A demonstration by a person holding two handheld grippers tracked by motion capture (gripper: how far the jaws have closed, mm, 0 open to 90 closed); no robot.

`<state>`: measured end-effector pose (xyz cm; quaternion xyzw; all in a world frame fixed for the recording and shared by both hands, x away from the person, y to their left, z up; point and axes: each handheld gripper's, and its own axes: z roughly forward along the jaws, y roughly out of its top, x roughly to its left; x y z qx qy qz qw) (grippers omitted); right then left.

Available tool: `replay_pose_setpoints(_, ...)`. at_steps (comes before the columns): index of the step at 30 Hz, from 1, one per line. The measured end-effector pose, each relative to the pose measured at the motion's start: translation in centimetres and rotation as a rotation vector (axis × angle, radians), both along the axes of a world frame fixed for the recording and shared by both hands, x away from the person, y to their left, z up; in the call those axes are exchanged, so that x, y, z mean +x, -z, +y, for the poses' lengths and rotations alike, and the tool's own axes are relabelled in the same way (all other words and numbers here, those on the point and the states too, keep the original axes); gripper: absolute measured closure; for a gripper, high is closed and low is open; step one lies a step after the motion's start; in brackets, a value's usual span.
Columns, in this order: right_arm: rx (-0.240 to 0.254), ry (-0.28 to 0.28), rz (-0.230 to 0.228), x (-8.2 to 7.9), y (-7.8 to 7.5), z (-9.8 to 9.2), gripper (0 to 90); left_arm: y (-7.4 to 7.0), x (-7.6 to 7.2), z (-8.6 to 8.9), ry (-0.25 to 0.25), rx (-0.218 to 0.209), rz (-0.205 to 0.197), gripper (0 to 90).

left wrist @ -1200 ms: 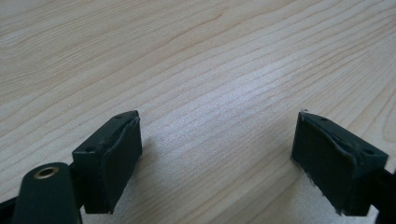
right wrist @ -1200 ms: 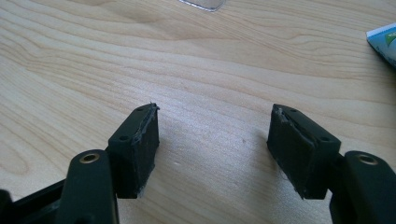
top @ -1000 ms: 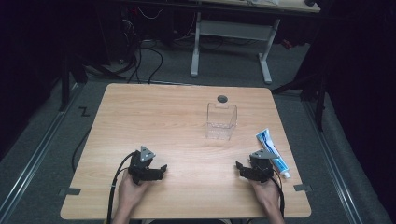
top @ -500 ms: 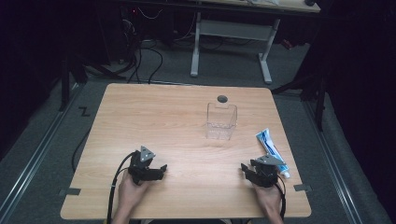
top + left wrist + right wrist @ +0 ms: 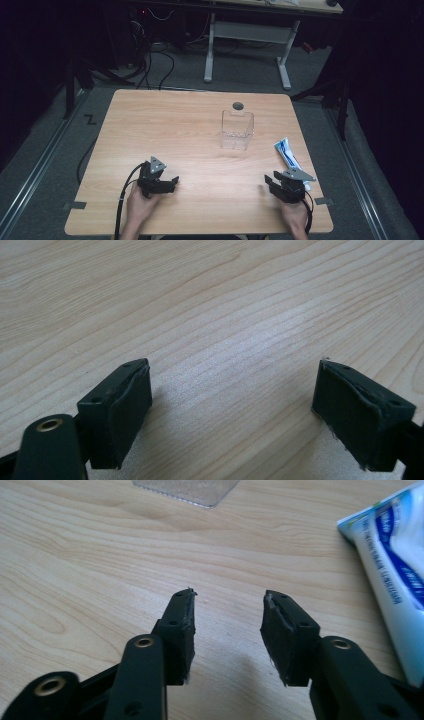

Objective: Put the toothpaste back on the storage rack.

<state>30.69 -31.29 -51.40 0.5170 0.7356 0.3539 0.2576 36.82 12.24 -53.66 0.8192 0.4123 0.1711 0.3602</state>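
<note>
A white and blue toothpaste tube [image 5: 289,155] lies near the table's right edge, and a clear plastic container [image 5: 237,131] stands upright past the middle. My right gripper [image 5: 269,182] hovers low, just near-side of the tube, pointing toward the container. In the right gripper view the tube [image 5: 395,575] lies off to the right of the jaws, apart from them. My right gripper [image 5: 228,597] is open; its jaws have just been closing, with only bare wood between them. My left gripper [image 5: 171,181] rests at the front left, and in its own view my left gripper [image 5: 232,405] is wide open over bare wood.
The wooden table [image 5: 165,125] has a round cable hole [image 5: 238,106] behind the container. Cables trail from both grippers off the near edge. A second desk's legs [image 5: 210,45] and floor cables stand beyond the far edge.
The right gripper has shifted a little to the right, toward the tube's near end, and its jaws have narrowed. The left gripper has stayed put.
</note>
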Motion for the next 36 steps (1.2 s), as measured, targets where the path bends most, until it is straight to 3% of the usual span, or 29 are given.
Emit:
replay_pose_setpoints(9,-0.018,0.024,-0.001,-0.7,-0.8,-1.2,63.0,0.0,0.0,0.0,-0.006,-0.001,-0.001,17.0)
replay_pose_setpoints(18,0.006,0.061,0.005,-0.4,-1.4,-2.4,60.6,0.0,0.0,0.0,-0.006,-0.001,-0.001,17.0)
replay_pose_setpoints(24,0.027,0.078,-0.011,0.5,-2.8,-3.6,57.4,0.0,0.0,-0.1,-0.010,-0.001,-0.003,17.0)
replay_pose_setpoints(26,0.064,0.068,-0.028,1.0,-3.1,-3.7,57.0,0.0,0.0,-0.1,-0.010,-0.001,-0.003,17.0)
replay_pose_setpoints(30,0.060,0.067,-0.027,1.6,-2.9,-3.5,56.2,0.0,0.0,-0.1,-0.010,-0.001,-0.003,16.9)
replay_pose_setpoints(34,0.086,0.072,-0.032,1.9,-3.2,-3.7,55.3,0.0,0.0,-0.1,-0.009,0.001,-0.004,16.9)
replay_pose_setpoints(36,0.067,0.079,-0.039,2.2,-3.6,-4.0,54.1,0.0,0.0,-0.1,-0.009,0.001,-0.004,16.9)
